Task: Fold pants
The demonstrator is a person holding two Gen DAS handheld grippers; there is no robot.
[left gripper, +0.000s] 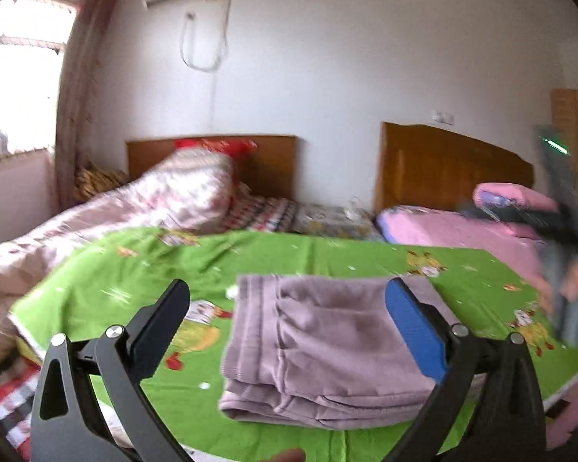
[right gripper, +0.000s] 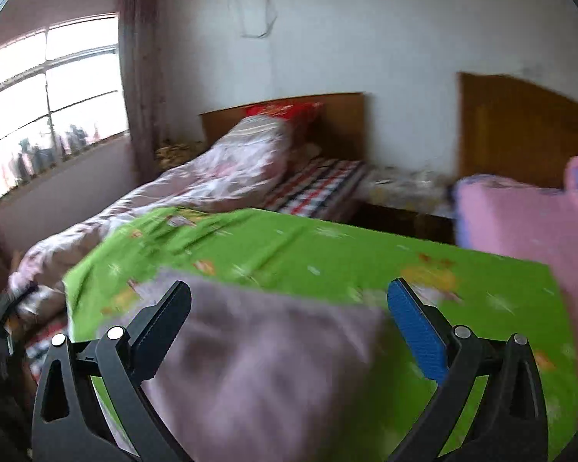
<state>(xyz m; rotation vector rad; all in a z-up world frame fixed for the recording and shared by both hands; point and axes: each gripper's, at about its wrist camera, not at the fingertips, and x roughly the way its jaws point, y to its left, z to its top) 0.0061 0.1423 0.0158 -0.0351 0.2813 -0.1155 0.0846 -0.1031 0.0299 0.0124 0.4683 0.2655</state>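
Green cartoon-print bedding (left gripper: 108,269) covers the bed where we work, with a wooden headboard (left gripper: 212,158) and a rumpled pale quilt (left gripper: 135,208) behind it, and a second bed in pink (left gripper: 443,227) to the side. On the green cover lie the mauve pants (left gripper: 327,346), already folded into a compact, layered rectangle; stacked edges show along its near side. We judge the folding essentially done (at most a smoothing or squaring-up remains). Our left gripper (left gripper: 289,304) stands wide open above the bundle, holding nothing. Our right gripper (right gripper: 289,304) is equally wide and empty, with the pants (right gripper: 273,365) blurred beneath it. In the left view, the bundle's long axis seems to run away from us toward the headboards, ribbed band (left gripper: 250,331) along its left edge, though the fisheye makes that uncertain. Motion blur smears the right view, so we cannot tell finer creases there.
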